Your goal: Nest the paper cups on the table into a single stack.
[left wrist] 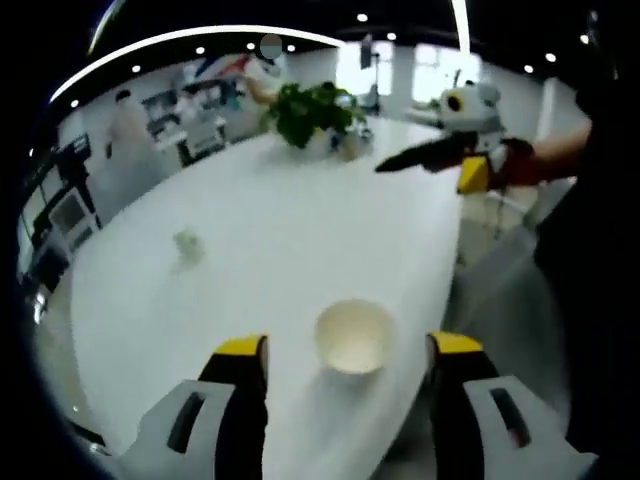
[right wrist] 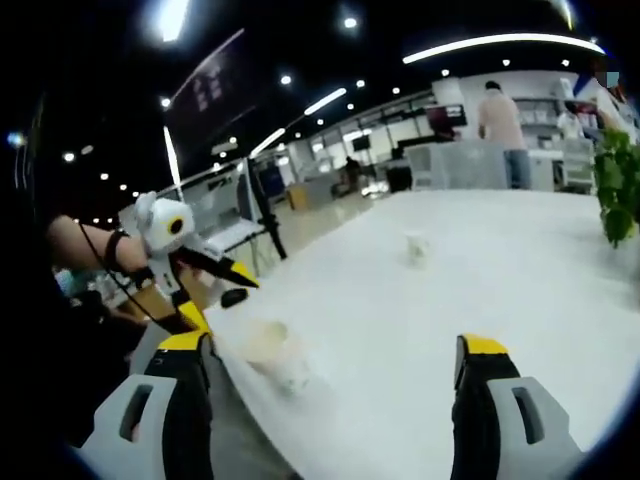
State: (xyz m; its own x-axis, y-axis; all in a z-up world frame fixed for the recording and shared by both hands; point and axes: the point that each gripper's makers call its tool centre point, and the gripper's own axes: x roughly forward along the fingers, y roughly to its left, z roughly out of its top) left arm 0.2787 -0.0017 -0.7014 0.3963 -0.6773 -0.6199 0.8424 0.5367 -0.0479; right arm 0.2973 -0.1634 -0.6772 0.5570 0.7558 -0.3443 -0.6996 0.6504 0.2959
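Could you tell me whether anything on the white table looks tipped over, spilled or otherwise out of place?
Nothing stands out. One white paper cup stands upright near the white table edge, a second small paper cup sits farther in, blurred, and no spill shows.

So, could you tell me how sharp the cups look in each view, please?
Left gripper view: near cup fairly crisp, far cup small and soft. Right gripper view: near cup smeared by motion blur, far cup hazy against the bright table.
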